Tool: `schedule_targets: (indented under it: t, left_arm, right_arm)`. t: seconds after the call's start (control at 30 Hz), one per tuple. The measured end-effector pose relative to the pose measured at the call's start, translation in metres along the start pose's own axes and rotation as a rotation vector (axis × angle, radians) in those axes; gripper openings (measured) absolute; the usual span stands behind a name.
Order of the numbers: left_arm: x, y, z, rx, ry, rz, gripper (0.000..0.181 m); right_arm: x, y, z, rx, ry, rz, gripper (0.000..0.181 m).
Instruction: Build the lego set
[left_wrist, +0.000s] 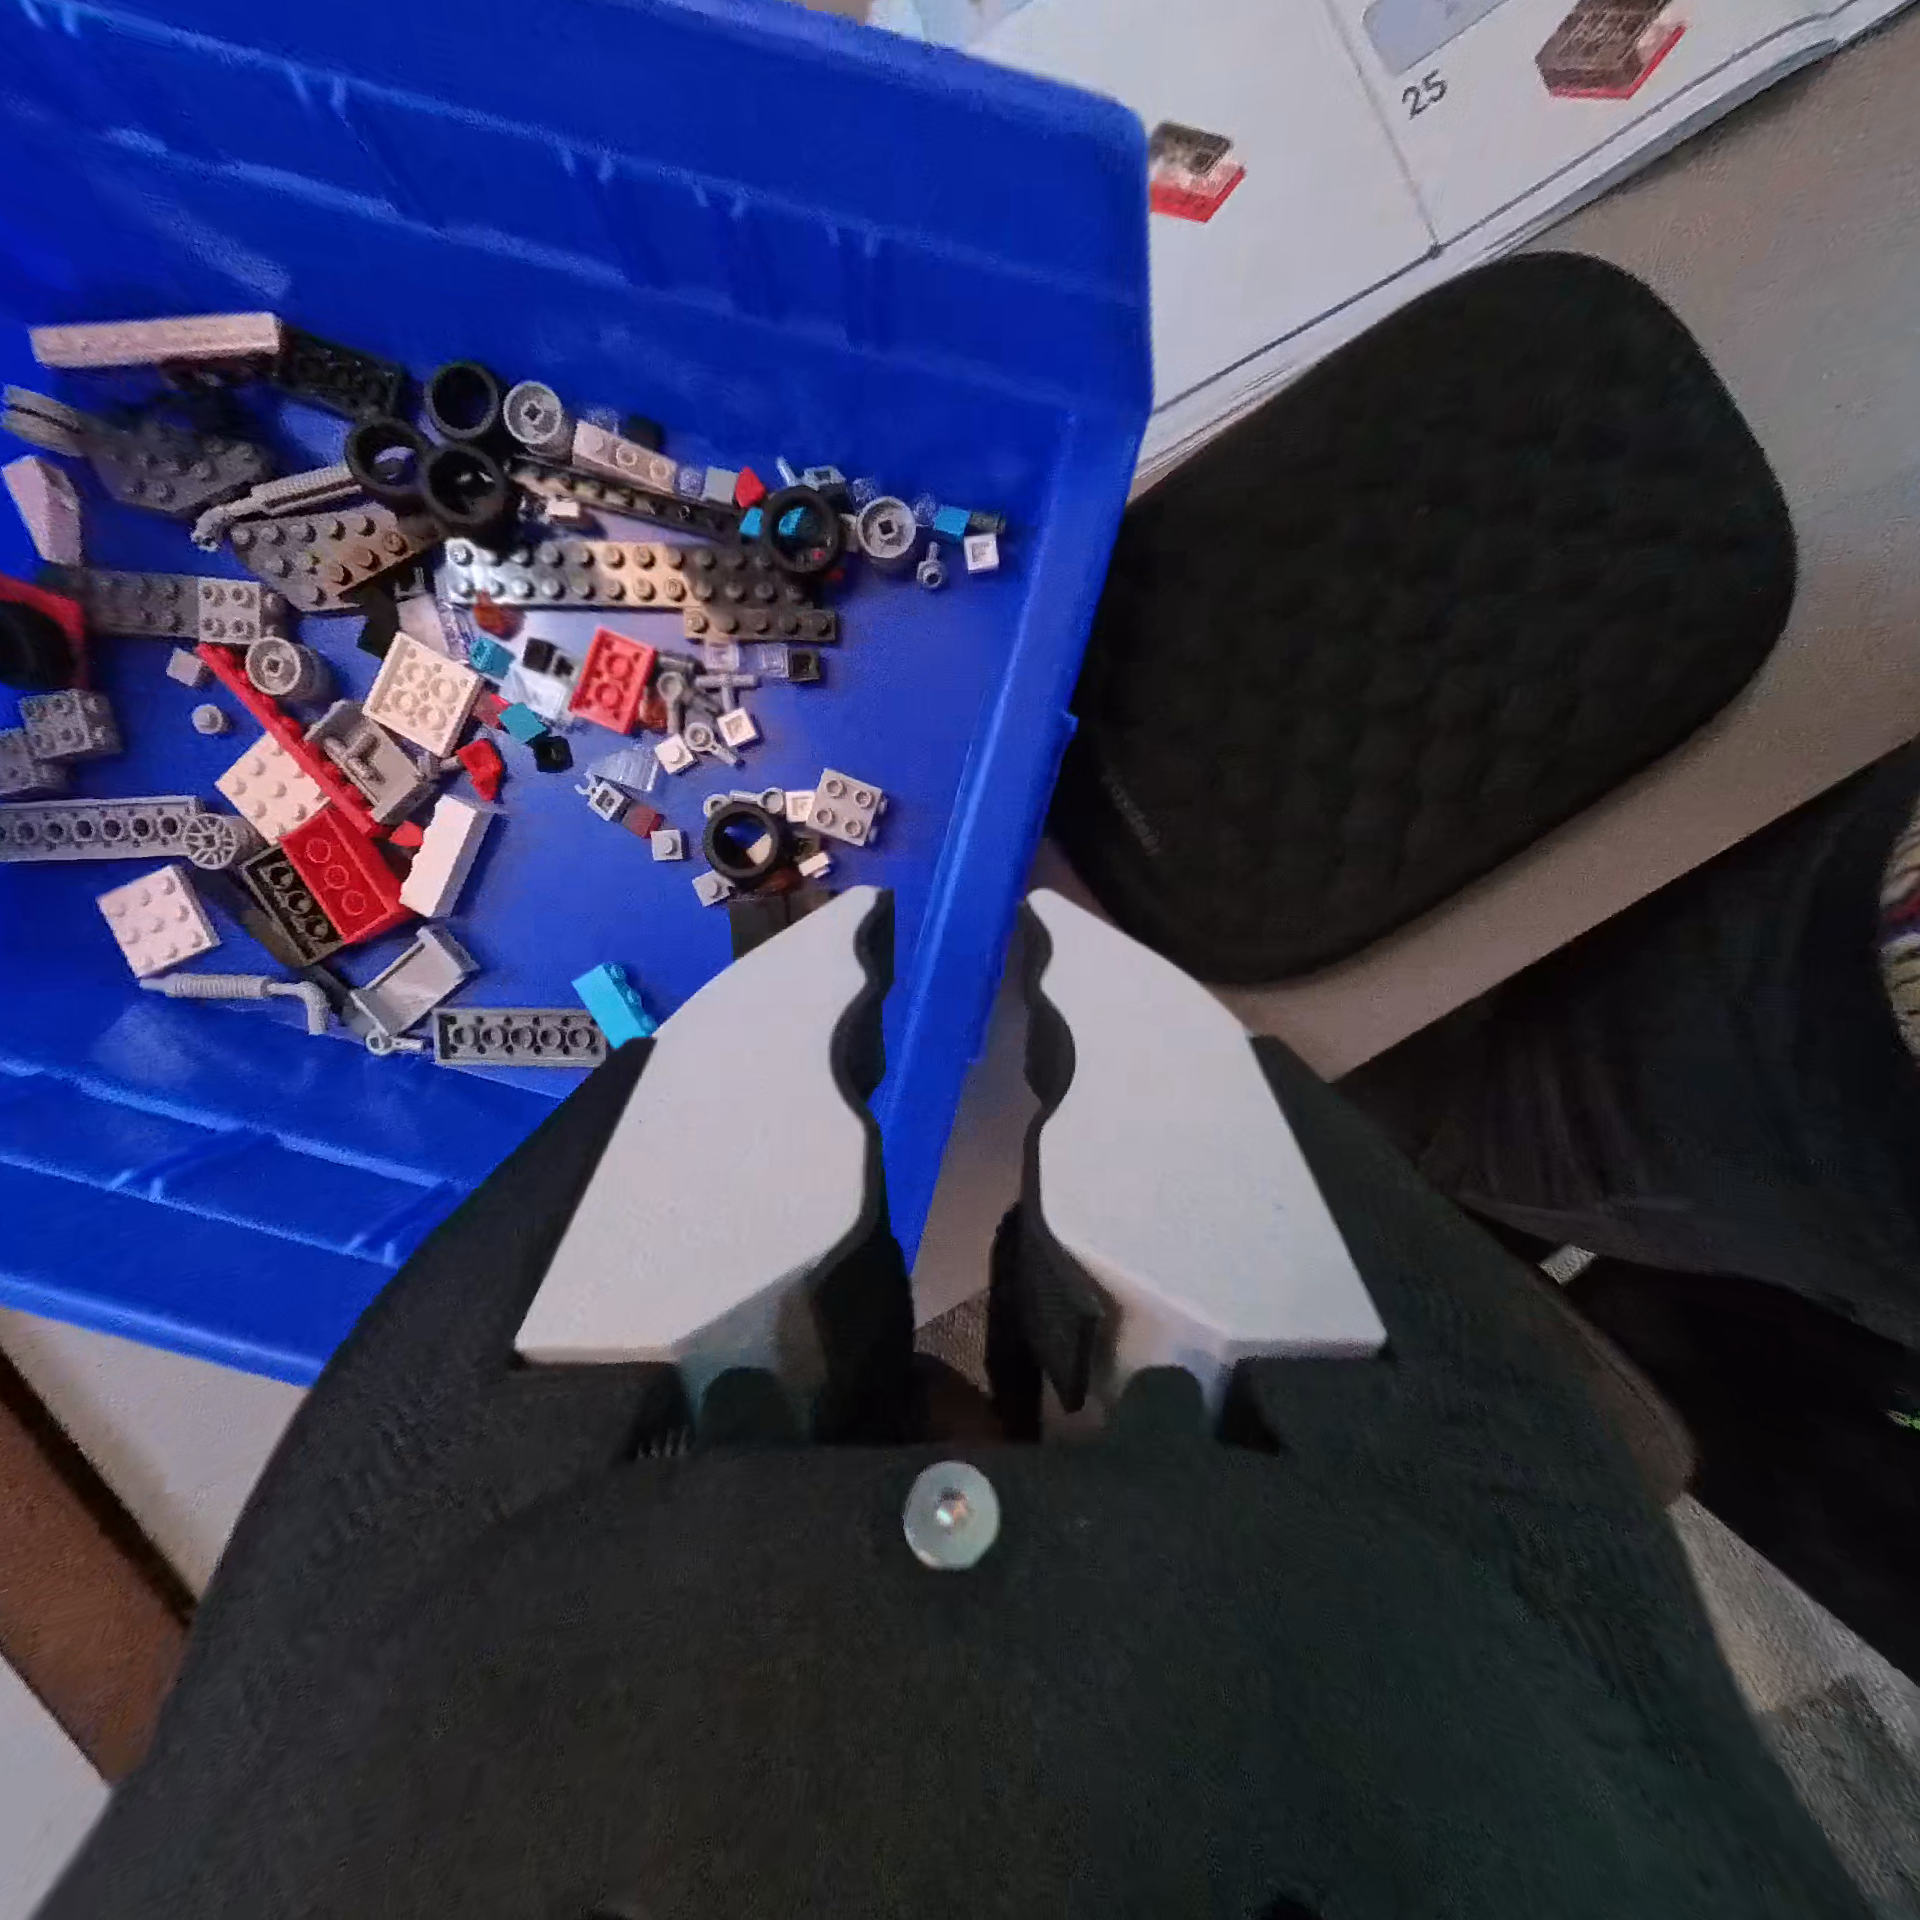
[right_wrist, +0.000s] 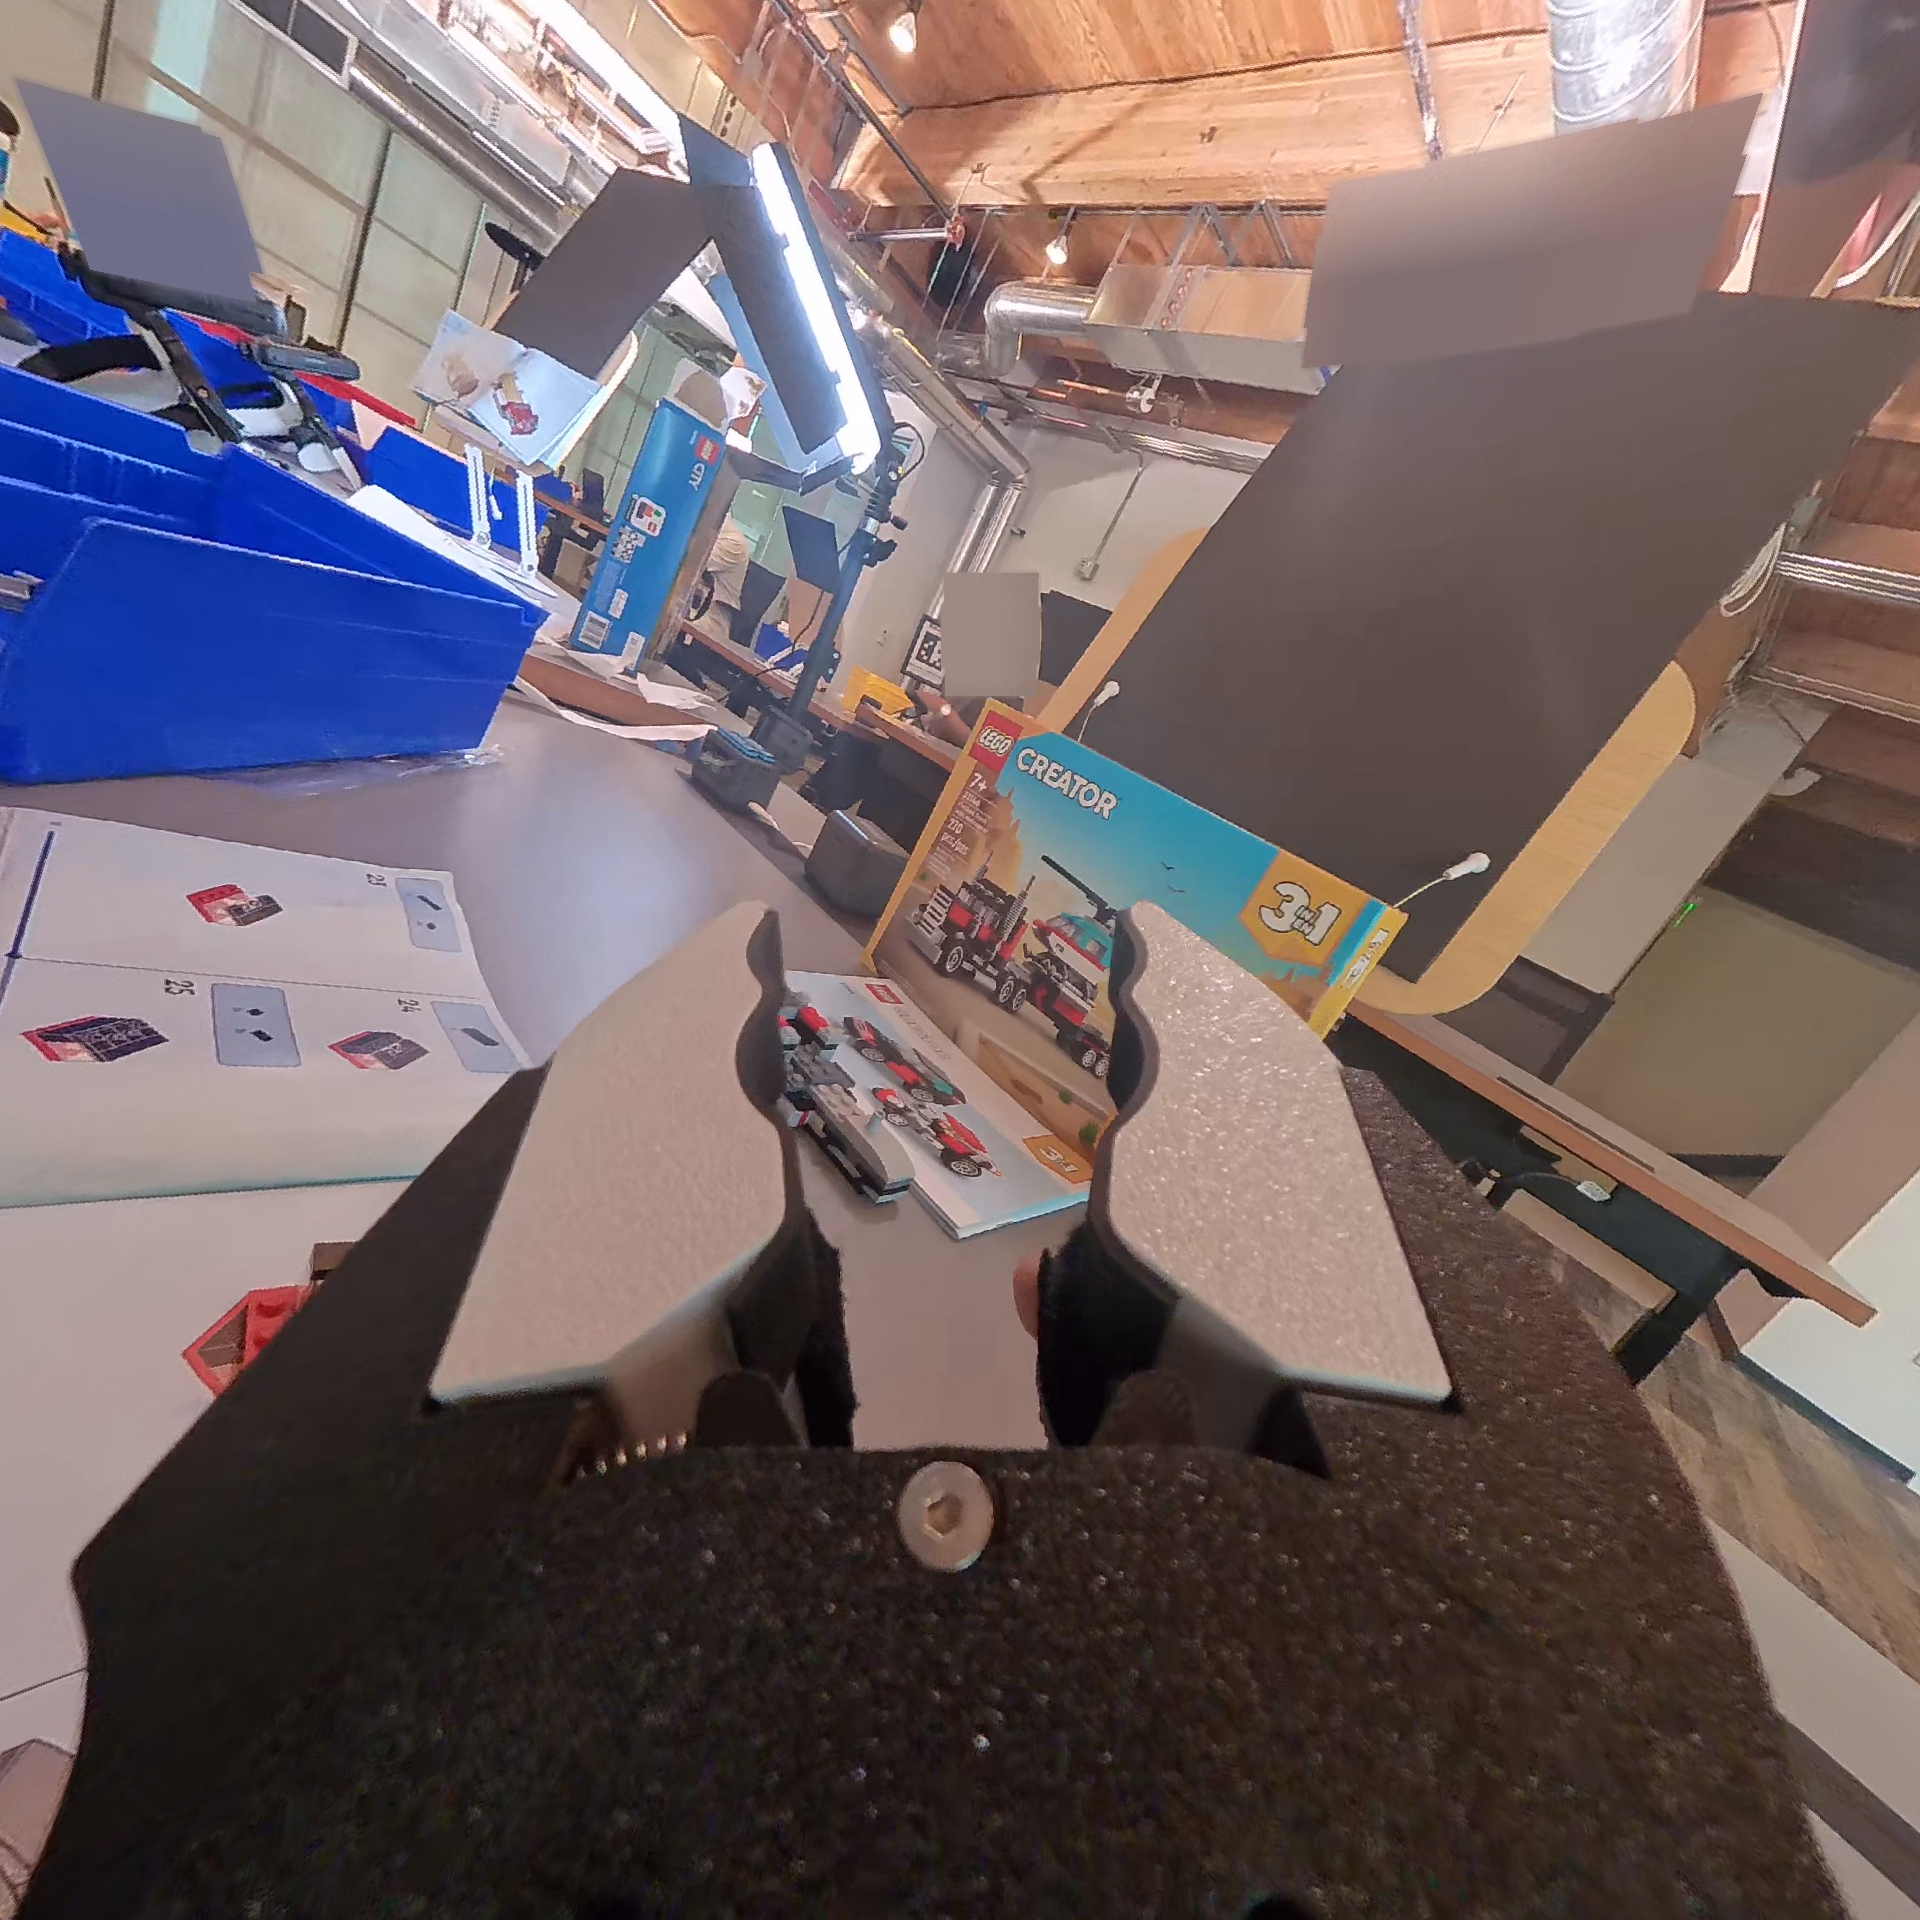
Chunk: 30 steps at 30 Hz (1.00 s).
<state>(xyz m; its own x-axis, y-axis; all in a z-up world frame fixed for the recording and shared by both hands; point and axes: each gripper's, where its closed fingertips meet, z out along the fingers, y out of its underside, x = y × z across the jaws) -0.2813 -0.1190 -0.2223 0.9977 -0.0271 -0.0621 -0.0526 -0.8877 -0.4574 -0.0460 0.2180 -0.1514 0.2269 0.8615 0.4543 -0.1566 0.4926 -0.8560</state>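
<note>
A blue bin (left_wrist: 727, 260) holds several loose Lego pieces (left_wrist: 468, 665): black tyres, grey and tan plates, red and white bricks. My left gripper (left_wrist: 956, 914) hangs above the bin's right rim, jaws a little apart and empty. My right gripper (right_wrist: 945, 925) is open and empty above the table. Beyond its fingers a partly built grey and black model (right_wrist: 842, 1101) lies on a small booklet (right_wrist: 997, 1174). A small red and black build (right_wrist: 244, 1335) sits by the left finger, partly hidden. The open instruction booklet (right_wrist: 208, 1039) lies to the left and also shows in the left wrist view (left_wrist: 1330, 156).
A black quilted pad (left_wrist: 1434, 623) lies right of the bin. The Lego box (right_wrist: 1122, 883) stands behind the small booklet. Blue bins (right_wrist: 239, 665) stand at the far left, a light stand (right_wrist: 821, 623) farther back. A person's dark-clothed leg (left_wrist: 1714, 1091) is beside the table edge. One gripper's finger ends stand about 40 cm off the other's.
</note>
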Motion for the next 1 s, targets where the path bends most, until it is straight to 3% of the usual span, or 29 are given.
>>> schedule_targets:
  t: [0.17, 0.3, 0.67, 0.73, 0.8, 0.9, 1.0]
  left_arm:
    - [-0.031, 0.022, 0.03, -0.326, -0.015, 0.023, 0.016]
    - [-0.039, 0.036, 0.052, -0.451, -0.005, 0.05, 0.015]
    - [-0.033, 0.041, 0.062, -0.49, 0.075, 0.05, 0.01]
    - [-0.038, 0.03, 0.056, -0.416, 0.035, 0.033, 0.01]
    - [-0.047, 0.006, 0.042, -0.254, -0.034, -0.007, 0.01]
    - [-0.049, -0.041, 0.013, 0.106, -0.033, -0.13, 0.01]
    - [-0.033, -0.089, -0.019, 0.526, 0.155, -0.295, 0.01]
  right_arm:
    - [0.003, -0.002, -0.003, 0.0, 0.016, -0.015, 0.06]
    - [0.008, -0.002, -0.007, 0.004, 0.037, -0.012, 0.06]
    - [0.006, -0.003, -0.005, 0.005, 0.02, -0.01, 0.061]
    - [0.005, -0.004, -0.005, 0.012, 0.02, -0.007, 0.061]
    - [0.003, -0.006, -0.004, 0.019, 0.009, 0.002, 0.061]
    - [-0.005, -0.007, 0.0, 0.017, -0.03, 0.005, 0.06]
    - [-0.018, -0.007, 0.004, 0.007, -0.103, 0.01, 0.057]
